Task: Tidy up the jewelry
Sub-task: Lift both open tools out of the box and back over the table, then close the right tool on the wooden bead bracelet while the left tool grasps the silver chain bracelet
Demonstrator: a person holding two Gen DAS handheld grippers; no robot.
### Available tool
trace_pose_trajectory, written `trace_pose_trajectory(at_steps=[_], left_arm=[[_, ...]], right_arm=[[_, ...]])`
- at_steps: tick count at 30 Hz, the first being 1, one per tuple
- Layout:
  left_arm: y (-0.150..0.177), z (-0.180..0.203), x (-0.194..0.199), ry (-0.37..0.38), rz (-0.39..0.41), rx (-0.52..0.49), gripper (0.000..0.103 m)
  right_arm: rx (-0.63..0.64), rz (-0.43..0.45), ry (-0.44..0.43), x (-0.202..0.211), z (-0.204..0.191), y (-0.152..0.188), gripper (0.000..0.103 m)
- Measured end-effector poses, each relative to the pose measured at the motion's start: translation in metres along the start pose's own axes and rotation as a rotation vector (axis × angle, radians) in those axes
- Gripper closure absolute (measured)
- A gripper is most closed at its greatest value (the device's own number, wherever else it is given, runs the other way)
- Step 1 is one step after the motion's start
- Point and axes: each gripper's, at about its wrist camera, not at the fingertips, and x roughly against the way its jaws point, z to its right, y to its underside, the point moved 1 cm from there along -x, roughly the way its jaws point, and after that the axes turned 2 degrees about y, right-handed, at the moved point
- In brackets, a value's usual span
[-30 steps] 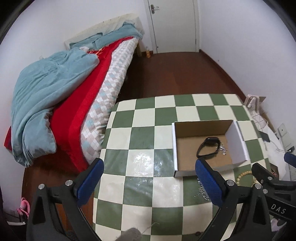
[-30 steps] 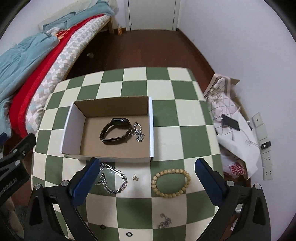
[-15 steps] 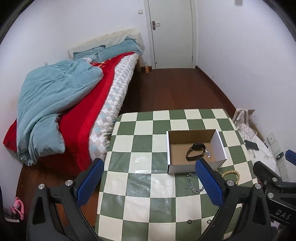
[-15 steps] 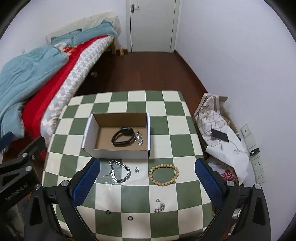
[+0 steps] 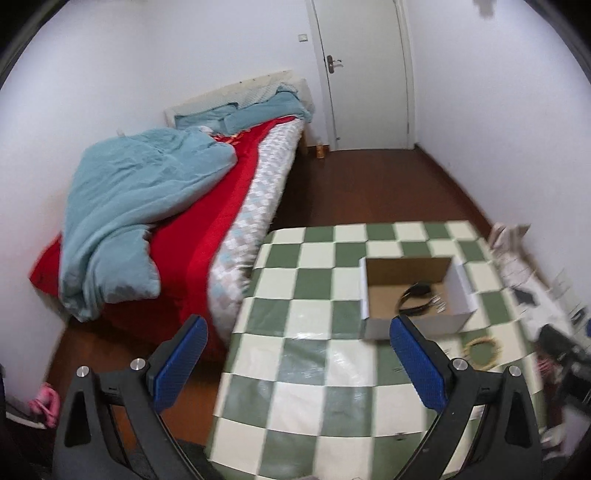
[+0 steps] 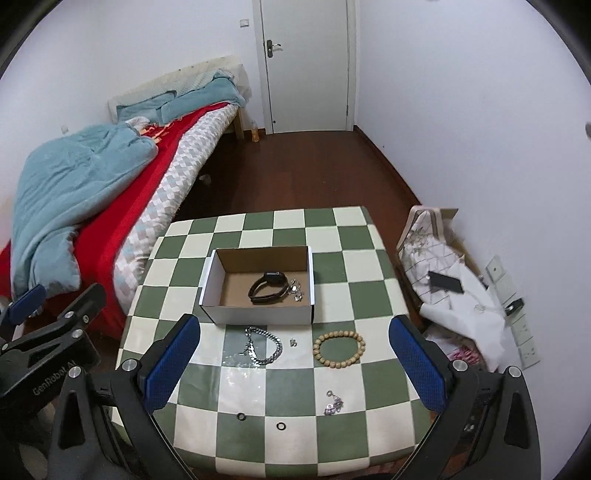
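Right gripper [image 6: 295, 363], left gripper [image 5: 297, 363]: fingers apart, empty. Next: chain bracelet [image 6: 264, 345], 6 o'clock of box [image 6: 258, 291]; pinch one link side.

This is a bedroom in a home. A bed [image 6: 122, 206] stands along the left wall, unmade, with a rumpled light-blue duvet [image 6: 74, 184] over a red blanket [image 6: 110, 229] and a diamond-patterned mattress cover. A white door [image 6: 306, 66] with a lever handle closes the far end, a light switch [image 6: 243, 23] beside it, and the floor [image 6: 306, 173] is dark brown wood. Near the bed stands a small table [image 6: 332, 288] under a green-and-white checked cloth. By the right wall lie a bag [image 6: 424, 240], white sheets and a phone [image 6: 445, 282], next to wall sockets [image 6: 524, 332].
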Motion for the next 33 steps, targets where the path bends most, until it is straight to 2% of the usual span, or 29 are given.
trace_pose_trajectory(at_steps=[2, 5, 6, 7, 9, 14, 17, 19, 22, 23, 27, 31, 33], left_arm=[[0.013, 0.007, -0.015, -0.033, -0.017, -0.032, 0.002], [0.029, 0.019, -0.047, -0.035, -0.085, -0.057, 0.002], [0.034, 0.023, -0.056, -0.034, -0.105, -0.062, 0.002], [0.039, 0.028, -0.069, -0.028, -0.129, -0.067, 0.002], [0.045, 0.038, -0.086, -0.022, -0.165, -0.086, 0.002], [0.053, 0.060, -0.125, 0.026, -0.251, -0.100, 0.003], [0.057, 0.075, -0.146, 0.101, -0.318, -0.091, 0.003], [0.058, 0.090, -0.155, 0.134, -0.343, -0.104, 0.003], [0.060, 0.118, -0.153, 0.184, -0.314, -0.191, 0.003], [0.061, 0.126, -0.152, 0.205, -0.312, -0.219, 0.003], [0.077, 0.162, -0.151, 0.248, -0.327, -0.377, 0.003], [0.089, 0.179, -0.154, 0.254, -0.349, -0.455, 0.031], [0.090, 0.183, -0.150, 0.271, -0.333, -0.457, 0.038]], right_arm=[[-0.040, -0.039, 0.026, -0.019, 0.016, 0.011, 0.000], [-0.109, -0.113, 0.064, -0.059, 0.045, 0.032, 0.000], [-0.135, -0.140, 0.064, -0.075, 0.056, 0.041, 0.005], [-0.151, -0.162, 0.072, -0.088, 0.064, 0.047, 0.015], [-0.189, -0.213, 0.074, -0.122, 0.082, 0.060, 0.028], [-0.237, -0.284, 0.069, -0.194, 0.103, 0.075, 0.029], [-0.192, -0.312, 0.112, -0.227, 0.099, 0.078, 0.030], [-0.148, -0.313, 0.152, -0.237, 0.093, 0.079, 0.045], [-0.083, -0.302, 0.156, -0.237, 0.082, 0.074, 0.074], [-0.069, -0.307, 0.162, -0.236, 0.081, 0.074, 0.092], [-0.074, -0.321, 0.136, -0.229, 0.089, 0.077, 0.093], [-0.089, -0.327, 0.131, -0.222, 0.101, 0.082, 0.093], [-0.103, -0.333, 0.123, -0.221, 0.107, 0.086, 0.093]])
